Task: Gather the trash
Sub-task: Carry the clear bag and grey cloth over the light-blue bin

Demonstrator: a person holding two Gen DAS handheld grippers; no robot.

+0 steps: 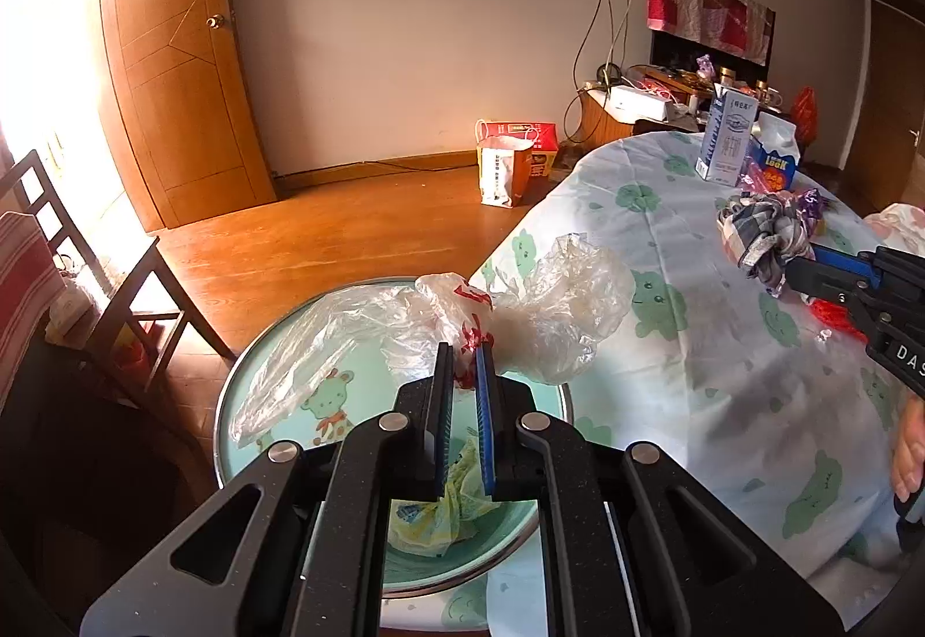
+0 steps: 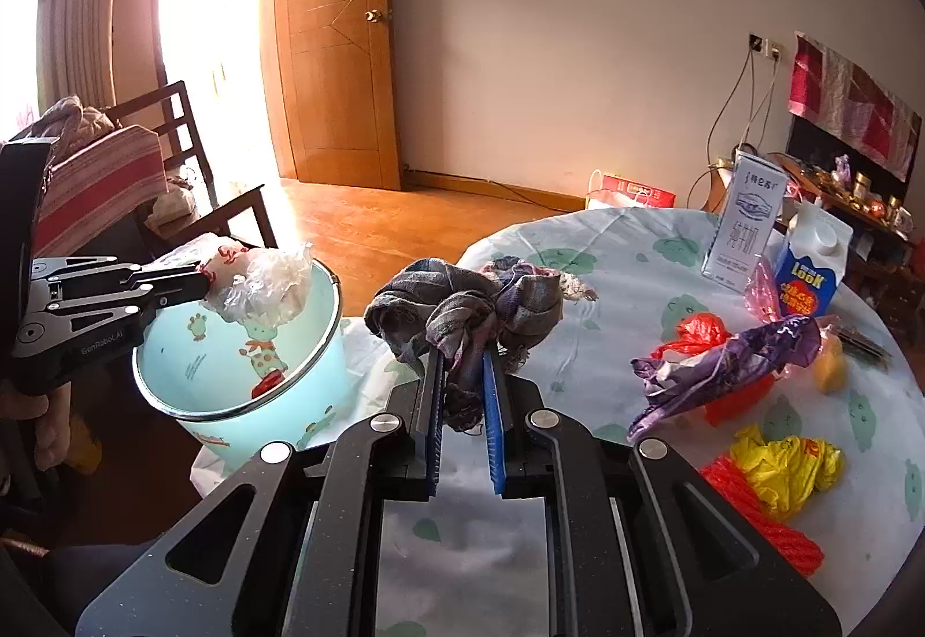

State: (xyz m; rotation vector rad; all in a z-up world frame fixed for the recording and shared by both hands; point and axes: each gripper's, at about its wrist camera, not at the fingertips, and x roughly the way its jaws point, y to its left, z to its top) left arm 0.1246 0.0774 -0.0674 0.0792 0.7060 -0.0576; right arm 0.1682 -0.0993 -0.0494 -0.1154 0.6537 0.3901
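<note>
Round table (image 2: 636, 244): milk carton (image 2: 743, 226), wrappers (image 2: 728, 359) beside bin (image 2: 324, 342).

Pale wall (image 2: 578, 30) far; wooden door (image 2: 329, 47) left beside sunlit window (image 2: 202, 30); glossy wood floor (image 1: 324, 232); dark chair (image 2: 185, 140) left.

Crumpled clear plastic bag (image 1: 537, 307) over pale-blue bin (image 2: 324, 342), grey rag (image 2: 462, 319) above table
</note>
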